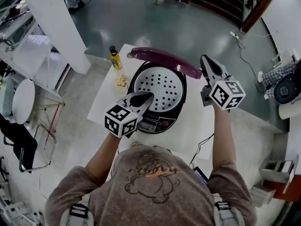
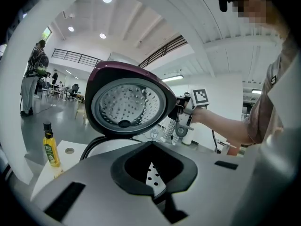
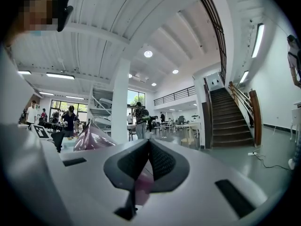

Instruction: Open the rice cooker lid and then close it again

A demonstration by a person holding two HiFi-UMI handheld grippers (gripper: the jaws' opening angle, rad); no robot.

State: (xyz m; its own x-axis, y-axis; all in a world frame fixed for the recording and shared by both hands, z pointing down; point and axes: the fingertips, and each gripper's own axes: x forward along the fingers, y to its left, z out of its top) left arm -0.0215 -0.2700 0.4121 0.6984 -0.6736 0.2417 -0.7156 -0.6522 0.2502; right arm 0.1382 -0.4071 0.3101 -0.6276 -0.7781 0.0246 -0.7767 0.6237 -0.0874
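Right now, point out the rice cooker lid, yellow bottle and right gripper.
rice cooker lid (image 2: 127,102), left gripper view, on its perforated inner plate
yellow bottle (image 1: 115,61), head view, on its body
right gripper (image 1: 203,58), head view, at its fingertips

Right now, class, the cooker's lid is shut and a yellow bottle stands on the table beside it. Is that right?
No. The lid is open, tipped up behind the cooker, as the left gripper view shows. The yellow bottle does stand on the table beside it.
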